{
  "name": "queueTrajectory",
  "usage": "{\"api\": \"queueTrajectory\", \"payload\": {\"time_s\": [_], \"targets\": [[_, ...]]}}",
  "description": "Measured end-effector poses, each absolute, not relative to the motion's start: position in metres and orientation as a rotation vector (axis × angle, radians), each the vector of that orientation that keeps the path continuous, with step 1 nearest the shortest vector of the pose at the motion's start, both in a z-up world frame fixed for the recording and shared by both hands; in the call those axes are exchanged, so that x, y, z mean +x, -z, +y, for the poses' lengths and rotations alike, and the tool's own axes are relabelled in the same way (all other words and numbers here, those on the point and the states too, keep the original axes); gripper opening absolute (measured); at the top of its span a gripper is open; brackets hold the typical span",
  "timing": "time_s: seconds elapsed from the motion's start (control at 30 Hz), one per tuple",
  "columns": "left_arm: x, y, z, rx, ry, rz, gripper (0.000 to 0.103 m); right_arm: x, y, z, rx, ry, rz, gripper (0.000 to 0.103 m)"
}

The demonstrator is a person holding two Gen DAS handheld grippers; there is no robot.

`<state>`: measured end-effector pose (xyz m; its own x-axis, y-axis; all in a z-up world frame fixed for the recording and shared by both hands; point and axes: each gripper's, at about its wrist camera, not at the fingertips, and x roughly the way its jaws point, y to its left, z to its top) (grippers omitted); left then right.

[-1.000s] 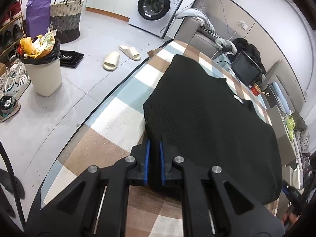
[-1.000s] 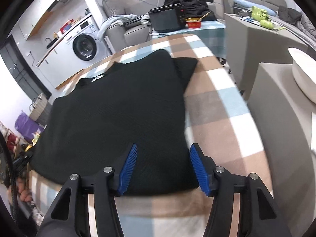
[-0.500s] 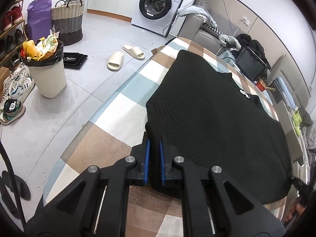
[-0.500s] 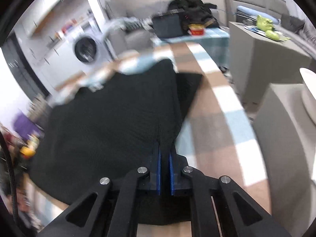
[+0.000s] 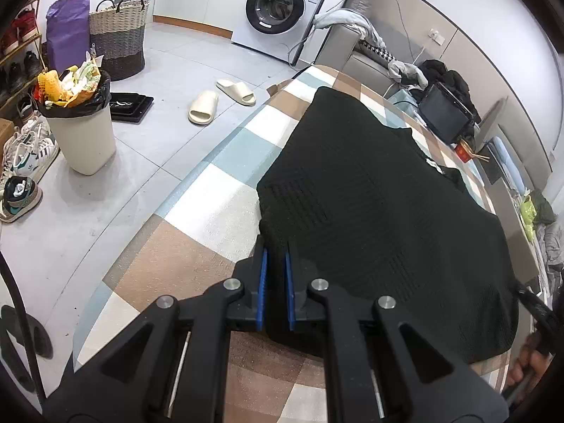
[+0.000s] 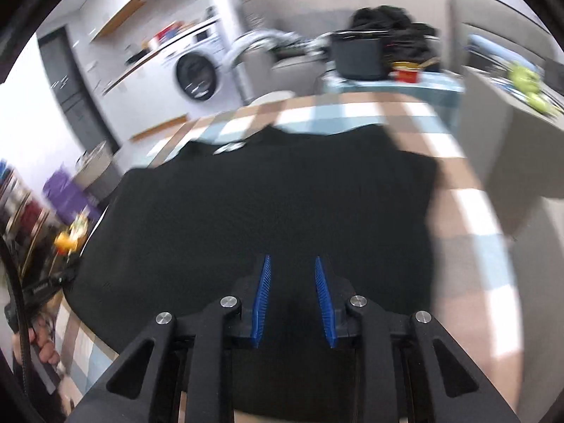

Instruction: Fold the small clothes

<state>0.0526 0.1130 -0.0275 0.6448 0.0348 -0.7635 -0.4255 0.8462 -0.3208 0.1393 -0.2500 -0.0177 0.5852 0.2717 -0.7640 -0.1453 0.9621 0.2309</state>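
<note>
Left wrist view shows the left gripper (image 5: 275, 283) clenched on the near corner of the black knit top (image 5: 380, 211), spread flat on the checked cloth (image 5: 197, 246). The right gripper (image 6: 292, 298), jaws opening with cloth beneath but unpinched, may leave the fold lopsided if only 1 corner lifts.

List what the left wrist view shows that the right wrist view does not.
Left wrist only: the left tongs shut on the hem of the black garment, the slippers and sneakers on the floor. Right wrist only, blurred: the right tongs, jaws opening over the cloth, pads off it. Both: the garment, the checked cloth under it, the washing machine.
</note>
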Motion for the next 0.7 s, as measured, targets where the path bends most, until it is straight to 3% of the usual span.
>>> {"api": "queueTrajectory", "payload": {"time_s": [0.17,0.5,0.6,0.67,0.7], "targets": [[0.049,0.03,0.119,-0.525,-0.276,0.836,0.006,0.164,0.049,-0.211,0.063,-0.293,1.0,0.027],[0.054,0.038,0.12,-0.526,-0.289,0.869,0.008,0.136,0.05,-0.255,0.05,-0.182,1.01,0.031],[0.05,0.038,0.123,-0.564,-0.301,0.895,0.033,0.131,0.042,-0.254,0.107,-0.208,0.994,0.033],[0.043,0.036,0.127,-0.597,-0.313,0.889,0.056,0.128,0.037,-0.252,0.14,-0.217,0.989,0.045],[0.039,0.035,0.13,-0.619,-0.323,0.892,0.06,0.125,0.035,-0.251,0.155,-0.221,0.985,0.048]]}}
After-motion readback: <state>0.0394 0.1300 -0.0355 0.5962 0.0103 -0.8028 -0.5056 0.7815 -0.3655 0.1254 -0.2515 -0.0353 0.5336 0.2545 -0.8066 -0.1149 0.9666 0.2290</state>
